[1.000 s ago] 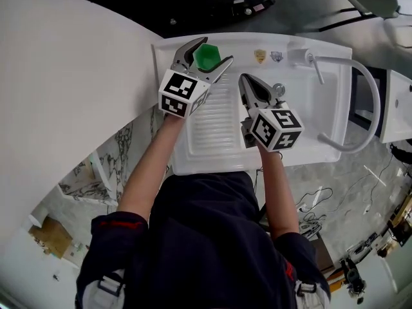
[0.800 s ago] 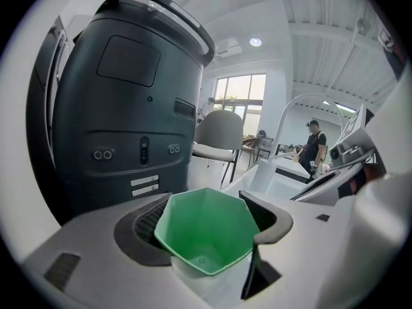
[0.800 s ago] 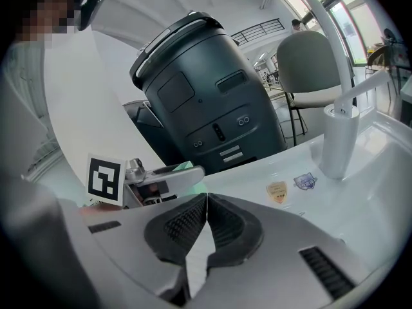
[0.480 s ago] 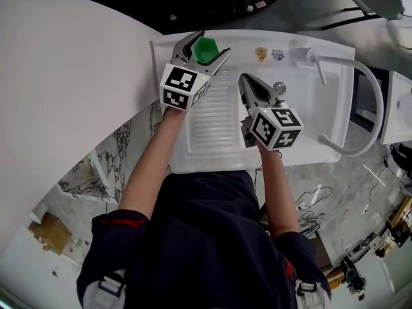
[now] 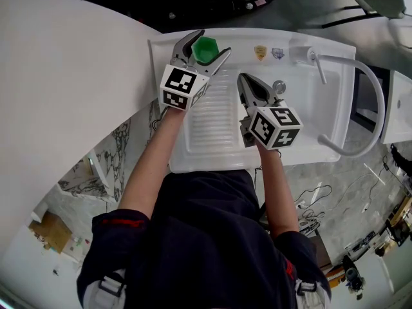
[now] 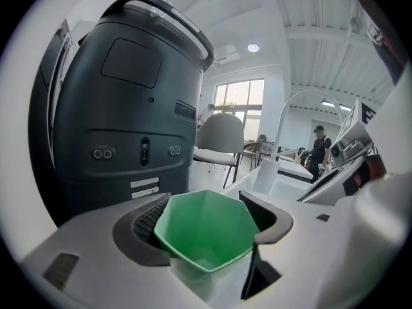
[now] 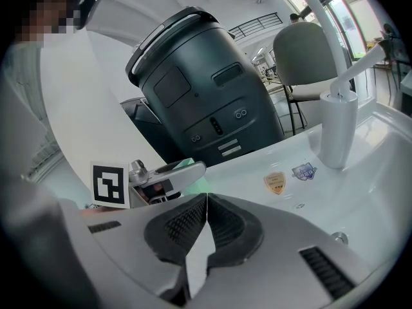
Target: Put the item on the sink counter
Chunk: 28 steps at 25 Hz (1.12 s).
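A green faceted cup [image 5: 205, 49] [image 6: 207, 232] sits between the jaws of my left gripper [image 5: 213, 44] [image 6: 206, 219], whose pads press on its two sides, so the gripper is shut on it. Cup and gripper are over the far left corner of the white sink counter [image 5: 239, 42]; whether the cup's base touches the counter I cannot tell. My right gripper [image 5: 244, 78] [image 7: 205, 199] hovers over the middle of the counter, shut with nothing in it. In the right gripper view the left gripper [image 7: 168, 175] shows at the left, with a sliver of green behind it.
A ribbed drainboard [image 5: 211, 124] fills the counter's left half. A curved white faucet [image 5: 364, 85] [image 7: 337, 131] rises at the right. Two stickers [image 5: 268, 54] and a metal drain plug [image 5: 279, 87] lie nearby. A dark rounded machine [image 6: 129, 108] [image 7: 199, 98] stands behind the counter.
My left gripper has carried the green cup a little farther toward the counter's back left corner. The right gripper has hardly moved.
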Motion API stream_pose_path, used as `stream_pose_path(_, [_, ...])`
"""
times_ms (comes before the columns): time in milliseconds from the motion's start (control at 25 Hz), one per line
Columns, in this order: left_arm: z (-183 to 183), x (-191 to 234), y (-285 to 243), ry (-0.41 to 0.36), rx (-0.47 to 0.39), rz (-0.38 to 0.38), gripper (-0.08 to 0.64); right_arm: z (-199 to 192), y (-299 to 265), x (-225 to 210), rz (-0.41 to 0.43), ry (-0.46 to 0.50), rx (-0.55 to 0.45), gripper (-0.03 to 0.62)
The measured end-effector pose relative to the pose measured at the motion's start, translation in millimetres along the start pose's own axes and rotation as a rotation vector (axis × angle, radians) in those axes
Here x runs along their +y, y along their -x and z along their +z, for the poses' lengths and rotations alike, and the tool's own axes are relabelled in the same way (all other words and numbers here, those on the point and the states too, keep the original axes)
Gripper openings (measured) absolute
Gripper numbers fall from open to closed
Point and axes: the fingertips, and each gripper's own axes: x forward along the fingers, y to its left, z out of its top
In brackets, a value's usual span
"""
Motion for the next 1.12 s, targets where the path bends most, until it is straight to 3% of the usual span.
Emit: stream_pose_path(1120, [5.4,-3.4,1.0,-0.032,-0.034,0.024,0.379,-3.7,0.0,-4.8,-0.003,-0.013,0.016,0.034])
